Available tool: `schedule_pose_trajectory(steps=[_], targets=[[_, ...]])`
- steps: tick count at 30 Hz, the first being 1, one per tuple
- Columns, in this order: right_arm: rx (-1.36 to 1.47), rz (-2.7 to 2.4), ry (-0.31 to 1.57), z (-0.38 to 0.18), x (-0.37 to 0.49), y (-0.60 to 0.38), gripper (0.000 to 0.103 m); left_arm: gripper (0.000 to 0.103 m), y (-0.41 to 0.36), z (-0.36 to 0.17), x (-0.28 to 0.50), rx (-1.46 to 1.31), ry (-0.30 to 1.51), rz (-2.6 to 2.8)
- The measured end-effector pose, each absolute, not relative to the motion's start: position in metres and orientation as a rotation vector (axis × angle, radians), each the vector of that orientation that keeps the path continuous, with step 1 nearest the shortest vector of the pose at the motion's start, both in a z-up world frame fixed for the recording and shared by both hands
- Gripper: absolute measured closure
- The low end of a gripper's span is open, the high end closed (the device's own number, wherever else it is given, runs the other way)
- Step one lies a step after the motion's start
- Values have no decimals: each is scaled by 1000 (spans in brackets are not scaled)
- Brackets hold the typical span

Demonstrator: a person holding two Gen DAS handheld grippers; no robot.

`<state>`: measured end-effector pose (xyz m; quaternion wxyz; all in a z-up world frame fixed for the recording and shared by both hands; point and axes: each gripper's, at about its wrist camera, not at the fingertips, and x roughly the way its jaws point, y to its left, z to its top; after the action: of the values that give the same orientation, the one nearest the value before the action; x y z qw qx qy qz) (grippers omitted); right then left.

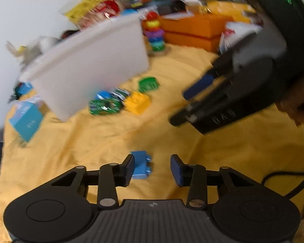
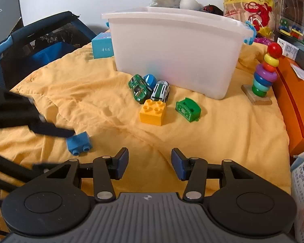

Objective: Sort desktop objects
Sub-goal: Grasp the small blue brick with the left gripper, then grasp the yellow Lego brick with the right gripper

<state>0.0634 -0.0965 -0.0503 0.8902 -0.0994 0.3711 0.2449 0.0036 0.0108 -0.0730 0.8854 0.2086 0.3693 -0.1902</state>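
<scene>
The left hand-held gripper [image 1: 152, 167] hangs low over the yellow cloth [image 2: 111, 101] that covers the worktop, its blue-padded fingers apart, and a small blue brick [image 1: 141, 165] lies on the cloth just inside the left finger, touching or nearly touching its pad; the left view is blurred, so I cannot tell which. From the right side the same blue brick [image 2: 79, 143] shows lying on its side with its studs toward the camera, and the tip of the left gripper's finger sits right at its upper edge. The right hand-held gripper [image 2: 150, 163] is also spread wide, with nothing between its pads, only bare cloth below. Further back stands a translucent white bin [image 2: 176, 50], upright on the cloth. Just in front of it a little cluster lies together: a green toy car [image 2: 139, 88], a white and green toy car [image 2: 161, 90] beside it, a blue cap-like piece [image 2: 150, 80] tucked behind them against the bin, and a yellow brick [image 2: 152, 112] touching the front of the cars. A green toy piece [image 2: 188, 109] rests alone a little to the right of the yellow brick. Off to the right stands a ring stacker [image 2: 265, 75] of coloured rings on a wooden base, upright, with orange boxes [image 2: 293, 105] behind it. A light blue box [image 2: 102, 47] sits at the bin's left end.
</scene>
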Motion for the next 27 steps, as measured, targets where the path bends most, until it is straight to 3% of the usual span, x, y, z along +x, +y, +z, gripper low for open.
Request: schedule_pose_trajectory(steps=[12, 14, 15, 23, 27], targets=[[-209, 446, 740, -51, 115, -58, 53, 67, 37, -78, 30, 253, 843, -354], [-214, 449, 768, -59, 121, -55, 58, 67, 35, -78, 29, 264, 840, -351], [-222, 450, 783, -63, 123, -54, 66, 67, 35, -78, 28, 266, 839, -351], [-218, 485, 777, -52, 102, -68, 67, 67, 34, -77, 30, 257, 845, -333], [-225, 497, 762, -40, 75, -87, 67, 81, 31, -76, 29, 252, 841, -322]])
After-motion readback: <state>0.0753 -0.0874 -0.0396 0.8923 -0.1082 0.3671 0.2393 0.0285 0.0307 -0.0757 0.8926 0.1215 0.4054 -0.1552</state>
